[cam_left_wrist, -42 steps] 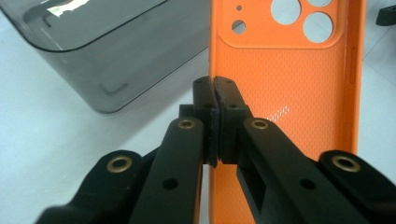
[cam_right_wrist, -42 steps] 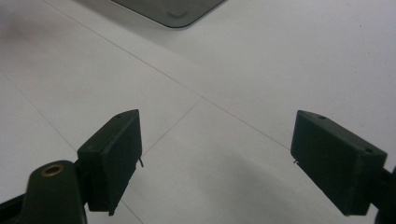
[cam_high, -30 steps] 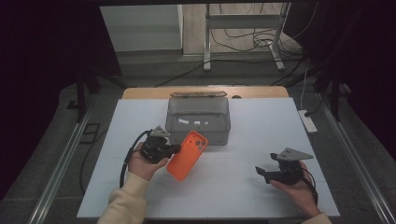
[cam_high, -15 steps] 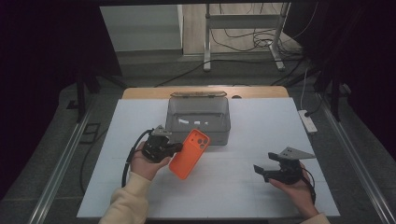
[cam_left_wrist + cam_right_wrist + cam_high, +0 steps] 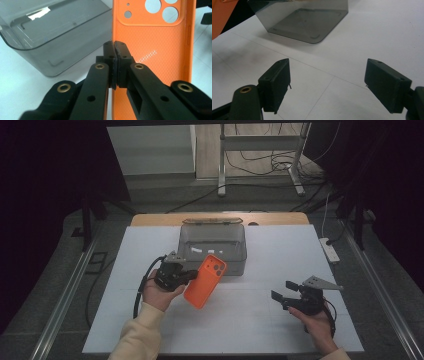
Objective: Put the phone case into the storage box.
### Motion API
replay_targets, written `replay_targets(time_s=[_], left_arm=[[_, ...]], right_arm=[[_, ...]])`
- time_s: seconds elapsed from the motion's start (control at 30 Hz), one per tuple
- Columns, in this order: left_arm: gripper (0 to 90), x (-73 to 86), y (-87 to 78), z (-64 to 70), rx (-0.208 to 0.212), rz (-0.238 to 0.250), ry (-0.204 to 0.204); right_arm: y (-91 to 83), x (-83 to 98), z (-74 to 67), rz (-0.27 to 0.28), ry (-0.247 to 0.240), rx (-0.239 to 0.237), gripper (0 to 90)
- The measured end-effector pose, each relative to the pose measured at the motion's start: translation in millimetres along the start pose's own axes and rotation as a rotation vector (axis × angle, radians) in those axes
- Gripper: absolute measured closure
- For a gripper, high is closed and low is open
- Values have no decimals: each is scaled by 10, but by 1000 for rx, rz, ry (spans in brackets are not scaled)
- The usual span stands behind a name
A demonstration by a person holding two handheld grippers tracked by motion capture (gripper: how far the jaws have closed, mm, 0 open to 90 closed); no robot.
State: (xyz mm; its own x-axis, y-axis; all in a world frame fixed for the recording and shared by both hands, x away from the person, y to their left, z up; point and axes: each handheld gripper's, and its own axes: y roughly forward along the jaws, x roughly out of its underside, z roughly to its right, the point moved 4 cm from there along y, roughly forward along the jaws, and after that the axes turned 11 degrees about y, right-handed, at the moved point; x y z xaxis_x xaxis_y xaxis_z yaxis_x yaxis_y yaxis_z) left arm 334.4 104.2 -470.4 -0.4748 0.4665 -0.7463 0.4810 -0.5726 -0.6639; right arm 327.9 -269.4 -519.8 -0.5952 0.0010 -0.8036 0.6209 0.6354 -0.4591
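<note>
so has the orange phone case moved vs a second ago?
Yes, slightly. The orange phone case, clamped in the left tool, has shifted a little toward the grey box; its top now overlaps the box's front wall more.

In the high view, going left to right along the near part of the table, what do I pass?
left gripper → orange phone case clamped in it → right gripper, jaws apart with nothing between them, having just been closing a little.

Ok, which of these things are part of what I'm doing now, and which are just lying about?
In the job:
- orange phone case, clamped by its edge in the left hand-held gripper
- grey transparent box, just behind the case
- right hand-held gripper, jaws apart, nothing between them

Just lying about:
- white power strip at the table's right edge
- cables on the floor beyond
</note>
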Motion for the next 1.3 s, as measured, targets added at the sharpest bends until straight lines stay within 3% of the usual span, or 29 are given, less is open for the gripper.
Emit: replay_targets(time_s=[0.6,1.3], left_arm=[[889,-163,-53,-30,-11,64,-13],[889,-376,33,-37,-26,116,13]], right_arm=[[37,13,31,-24,-26,22,209],[43,10,35,-21,-29,20,209]])
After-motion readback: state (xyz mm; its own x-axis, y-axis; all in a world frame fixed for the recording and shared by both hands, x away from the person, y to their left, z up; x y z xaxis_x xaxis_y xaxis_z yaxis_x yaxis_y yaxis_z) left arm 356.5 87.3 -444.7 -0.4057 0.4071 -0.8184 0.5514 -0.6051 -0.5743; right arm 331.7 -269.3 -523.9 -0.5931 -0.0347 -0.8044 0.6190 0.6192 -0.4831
